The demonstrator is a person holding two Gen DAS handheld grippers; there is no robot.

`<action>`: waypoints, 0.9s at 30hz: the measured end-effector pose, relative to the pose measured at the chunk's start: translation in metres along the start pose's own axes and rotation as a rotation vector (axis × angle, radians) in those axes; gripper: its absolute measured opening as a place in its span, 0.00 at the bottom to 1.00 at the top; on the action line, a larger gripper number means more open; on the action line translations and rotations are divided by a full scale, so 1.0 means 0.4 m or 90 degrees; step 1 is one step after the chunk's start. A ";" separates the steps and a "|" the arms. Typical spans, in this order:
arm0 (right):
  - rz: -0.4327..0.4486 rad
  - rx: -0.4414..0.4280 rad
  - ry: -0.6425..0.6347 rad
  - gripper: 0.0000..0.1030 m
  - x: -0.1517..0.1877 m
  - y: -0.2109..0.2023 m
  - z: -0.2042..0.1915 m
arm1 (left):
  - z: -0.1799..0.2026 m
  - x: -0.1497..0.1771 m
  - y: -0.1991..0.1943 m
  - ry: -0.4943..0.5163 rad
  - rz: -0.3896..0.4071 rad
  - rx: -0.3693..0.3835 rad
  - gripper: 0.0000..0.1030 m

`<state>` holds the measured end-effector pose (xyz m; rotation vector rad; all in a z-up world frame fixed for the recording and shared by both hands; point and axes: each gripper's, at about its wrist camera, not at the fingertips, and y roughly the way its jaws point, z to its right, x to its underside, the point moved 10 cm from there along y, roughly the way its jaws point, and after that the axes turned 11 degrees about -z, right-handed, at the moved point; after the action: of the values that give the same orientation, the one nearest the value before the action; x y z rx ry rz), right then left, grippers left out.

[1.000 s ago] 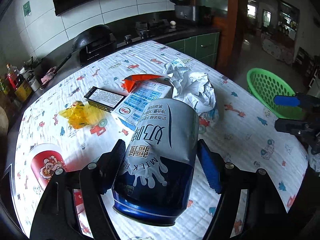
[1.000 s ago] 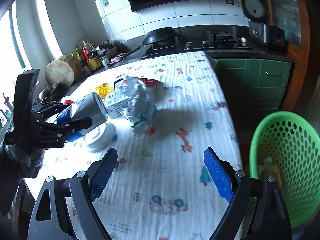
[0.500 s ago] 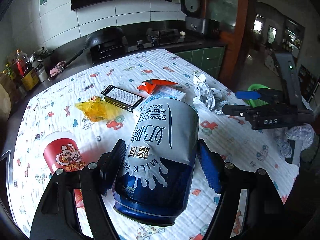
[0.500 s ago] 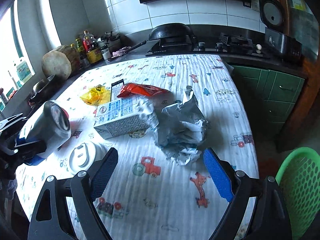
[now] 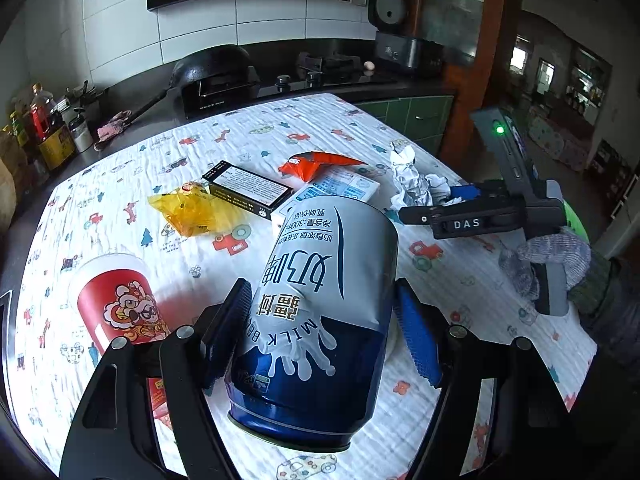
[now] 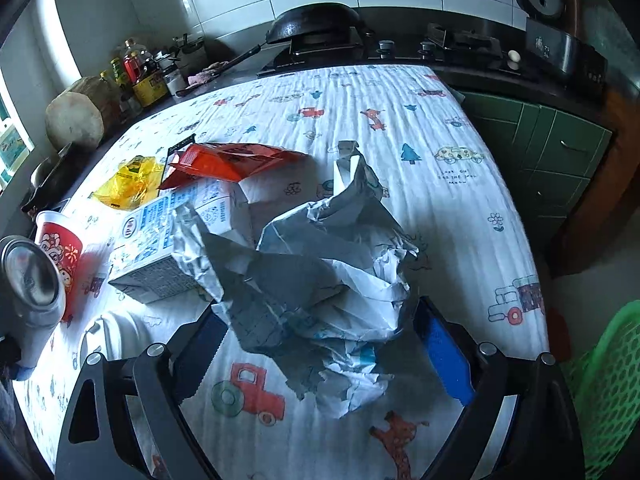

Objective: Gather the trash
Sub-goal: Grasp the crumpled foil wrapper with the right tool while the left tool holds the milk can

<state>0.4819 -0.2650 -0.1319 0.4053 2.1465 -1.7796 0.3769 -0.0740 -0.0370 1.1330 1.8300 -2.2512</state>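
While the left gripper pinches the can, right gripper spread, just widened, seemingly straddling crumpled paper.

From the left wrist view, the milk beer can covers most of the white carton behind it and part of the white lid beneath it. The red paper cup is partly hidden by the gripper's frame. The green basket shows only as a sliver behind a gloved hand. From the right wrist view, the crumpled paper conceals one end of the carton, the black box is nearly buried under the red wrapper, and the basket is cut off by the picture's edge. The print on the carton is too small to read.
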 end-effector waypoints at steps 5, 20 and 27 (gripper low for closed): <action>0.007 0.005 0.001 0.70 -0.009 -0.001 0.004 | 0.006 -0.002 -0.001 0.000 0.003 0.006 0.69; 0.086 -0.002 -0.005 0.60 0.094 -0.180 -0.002 | 0.111 -0.024 -0.053 0.023 0.026 0.030 0.69; 0.106 0.040 0.047 0.60 0.195 -0.276 0.161 | 0.233 -0.046 -0.052 0.063 0.027 0.057 0.69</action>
<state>0.3696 -0.3475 -0.0772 0.6553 2.0429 -1.7660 0.3336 -0.1549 -0.0053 1.3064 1.7346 -2.3145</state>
